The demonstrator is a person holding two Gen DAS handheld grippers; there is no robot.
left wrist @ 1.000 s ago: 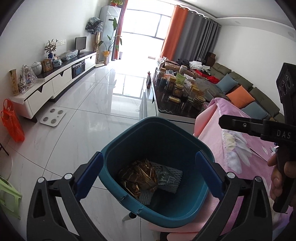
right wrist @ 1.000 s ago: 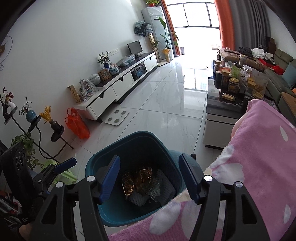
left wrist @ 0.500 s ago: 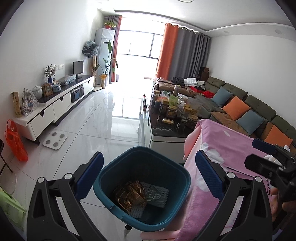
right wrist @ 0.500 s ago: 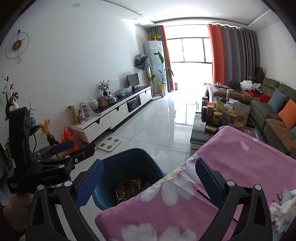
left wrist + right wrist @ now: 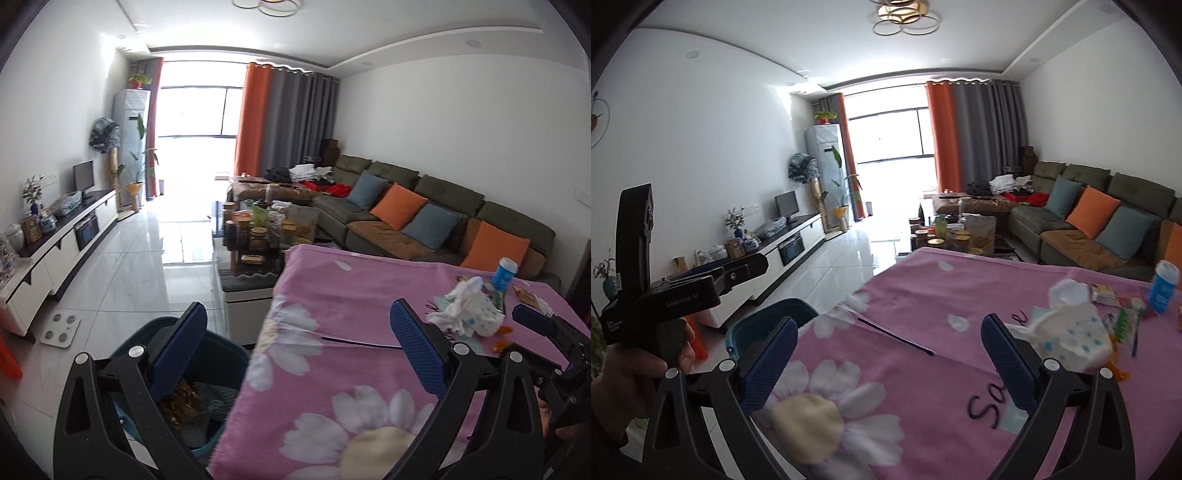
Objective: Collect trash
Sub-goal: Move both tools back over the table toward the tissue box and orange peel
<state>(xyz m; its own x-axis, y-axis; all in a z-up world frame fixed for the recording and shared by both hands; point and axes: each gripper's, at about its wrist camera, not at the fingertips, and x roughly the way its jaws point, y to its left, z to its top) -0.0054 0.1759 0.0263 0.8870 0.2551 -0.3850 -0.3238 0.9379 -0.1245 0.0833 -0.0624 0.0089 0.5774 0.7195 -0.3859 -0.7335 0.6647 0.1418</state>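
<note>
**Over the pink cloth: both grippers empty, jaws apart**

At 7 o'clock in the left view sits the bin, beside the cloth, gold wrappers inside. Left gripper jaws wide, nothing between. Right gripper jaws wide, nothing between. Crumpled tissue lies on the cloth at 3 o'clock in the right view; blue cup and wrappers behind it.

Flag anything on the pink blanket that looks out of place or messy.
A crumpled white tissue wad lies on the pink blanket at its right side, with loose snack wrappers scattered beside it and a blue cup standing behind. That litter is the only clutter there; the teal bin sits beside the blanket's left edge.
</note>
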